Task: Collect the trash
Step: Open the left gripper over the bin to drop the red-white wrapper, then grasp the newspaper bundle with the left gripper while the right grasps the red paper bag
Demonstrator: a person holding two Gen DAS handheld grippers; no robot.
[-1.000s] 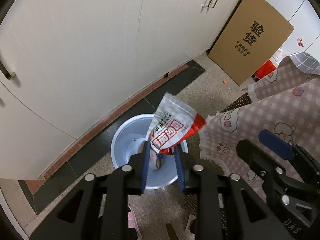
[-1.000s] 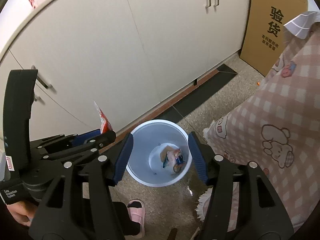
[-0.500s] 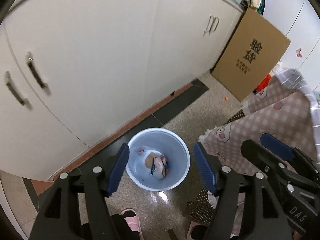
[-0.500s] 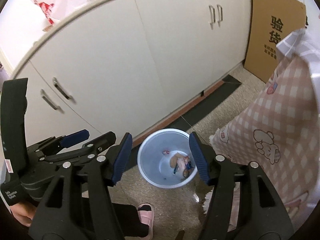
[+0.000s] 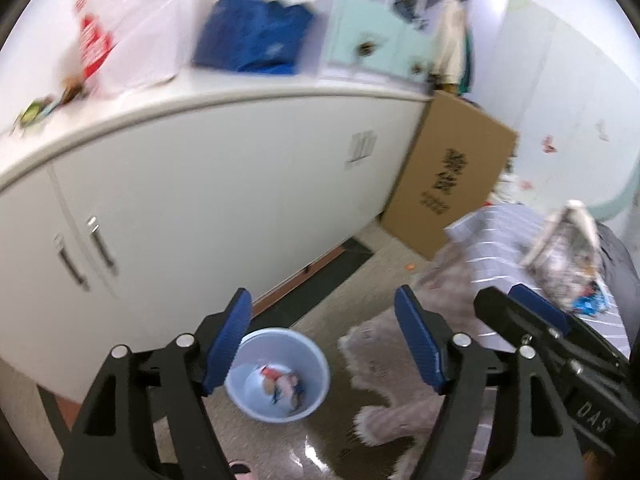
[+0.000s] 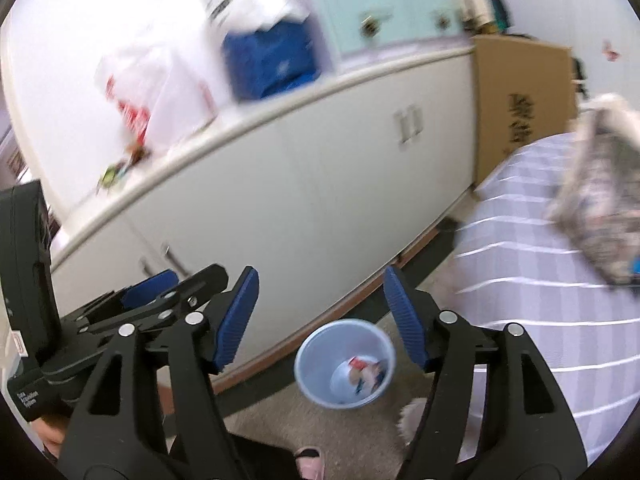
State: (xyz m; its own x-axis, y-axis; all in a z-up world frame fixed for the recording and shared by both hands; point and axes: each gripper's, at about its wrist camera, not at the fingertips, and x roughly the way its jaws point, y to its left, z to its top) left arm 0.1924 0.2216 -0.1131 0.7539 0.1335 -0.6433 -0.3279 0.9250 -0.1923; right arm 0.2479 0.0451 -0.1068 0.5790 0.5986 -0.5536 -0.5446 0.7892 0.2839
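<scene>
A pale blue trash bin (image 5: 278, 374) stands on the floor by the white cabinets, with several wrappers (image 5: 282, 384) lying in it. It also shows in the right wrist view (image 6: 345, 364). My left gripper (image 5: 324, 344) is open and empty, high above the bin. My right gripper (image 6: 322, 320) is open and empty too, raised above the bin. A crumpled patterned wrapper (image 5: 568, 256) lies on the striped cloth of the table at right; it also shows in the right wrist view (image 6: 600, 200).
White cabinets (image 5: 200, 200) run along the left, with plastic bags (image 5: 120, 32) and a blue bag (image 5: 256, 36) on top. A cardboard box (image 5: 448, 180) leans at the cabinet's end. A fringed tablecloth (image 5: 400, 360) hangs at right. A pink slipper (image 6: 308, 460) is on the floor.
The left gripper opened and dropped the red and white packet into the bin. Both grippers have since risen and tilted up, so the cabinet top and table top came into view.
</scene>
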